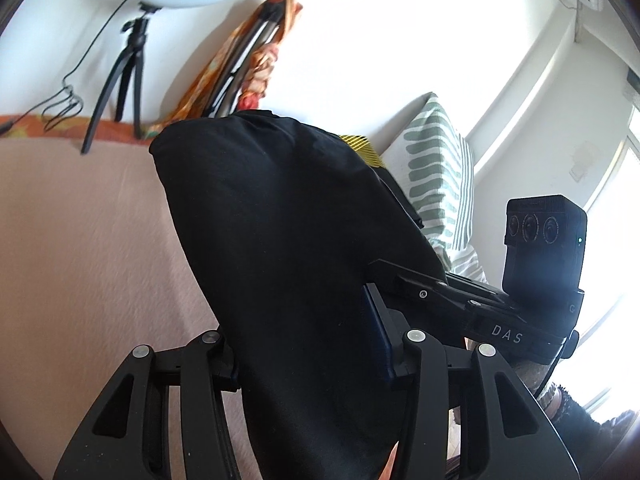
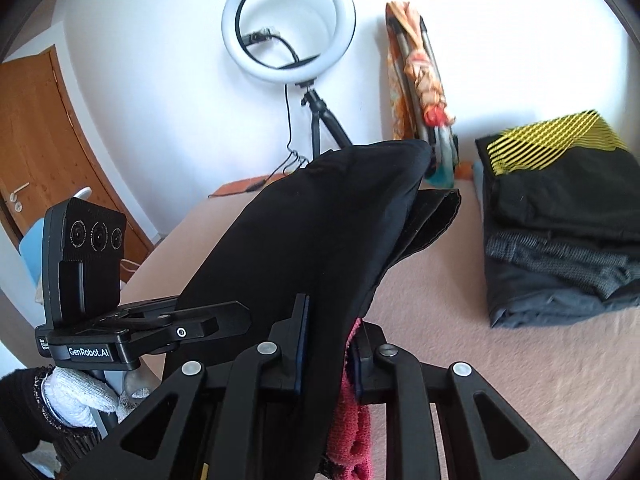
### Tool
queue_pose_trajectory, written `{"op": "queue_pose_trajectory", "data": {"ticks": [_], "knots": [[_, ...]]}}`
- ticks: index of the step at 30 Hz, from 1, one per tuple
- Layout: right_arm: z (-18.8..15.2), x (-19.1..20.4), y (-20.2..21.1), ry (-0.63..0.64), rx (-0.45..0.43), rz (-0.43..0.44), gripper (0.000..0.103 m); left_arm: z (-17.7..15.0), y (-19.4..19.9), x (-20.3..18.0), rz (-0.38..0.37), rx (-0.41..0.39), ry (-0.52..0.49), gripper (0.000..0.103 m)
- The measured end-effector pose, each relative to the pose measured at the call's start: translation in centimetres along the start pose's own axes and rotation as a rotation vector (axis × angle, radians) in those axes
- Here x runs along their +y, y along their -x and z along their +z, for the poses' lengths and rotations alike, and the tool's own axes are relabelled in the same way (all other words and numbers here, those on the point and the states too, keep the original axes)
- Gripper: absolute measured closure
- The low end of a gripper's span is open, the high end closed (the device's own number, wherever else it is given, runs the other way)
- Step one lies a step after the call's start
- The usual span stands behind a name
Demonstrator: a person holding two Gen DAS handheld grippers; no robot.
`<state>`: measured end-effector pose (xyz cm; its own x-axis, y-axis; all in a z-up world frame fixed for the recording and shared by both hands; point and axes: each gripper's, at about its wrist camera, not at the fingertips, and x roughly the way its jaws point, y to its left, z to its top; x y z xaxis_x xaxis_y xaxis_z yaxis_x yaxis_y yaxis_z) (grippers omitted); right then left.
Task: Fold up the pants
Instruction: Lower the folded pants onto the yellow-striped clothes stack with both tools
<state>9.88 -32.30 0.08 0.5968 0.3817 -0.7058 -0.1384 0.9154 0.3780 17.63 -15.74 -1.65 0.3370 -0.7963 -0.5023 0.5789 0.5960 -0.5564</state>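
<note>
Black pants [image 2: 320, 232] | both tongs [image 1: 308, 356] [image 2: 328, 344] clamped on them | folded clothes pile [image 2: 560, 216] beside | ring light [image 2: 288, 28] behind

We held the black pants [image 1: 280, 248] bunched between the left gripper [image 1: 308, 360] fingers [image 1: 378, 336] above the pink bed [image 1: 80, 240], with the right gripper [image 1: 400, 276] pinching them beside a striped pillow [image 1: 436, 176].

Black linkage grippers with silver screws; left gripper [image 2: 244, 312] reads "GenRobot.AI", white knit glove [image 2: 78, 396] just below it.
</note>
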Motion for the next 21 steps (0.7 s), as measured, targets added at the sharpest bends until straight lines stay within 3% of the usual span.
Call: {"op": "queue_pose_trajectory", "data": {"ticks": [8, 21], "knots": [[4.1, -3.3, 3.6, -0.004, -0.079, -0.043, 0.087, 5.2, -3.6, -3.9, -0.032, -0.024, -0.077, 0.058], [10.7, -10.5, 7.0, 0.041, -0.102, -0.158, 0.088, 11.8, -11.7, -8.6, -0.071, -0.037, -0.145, 0.058]]}}
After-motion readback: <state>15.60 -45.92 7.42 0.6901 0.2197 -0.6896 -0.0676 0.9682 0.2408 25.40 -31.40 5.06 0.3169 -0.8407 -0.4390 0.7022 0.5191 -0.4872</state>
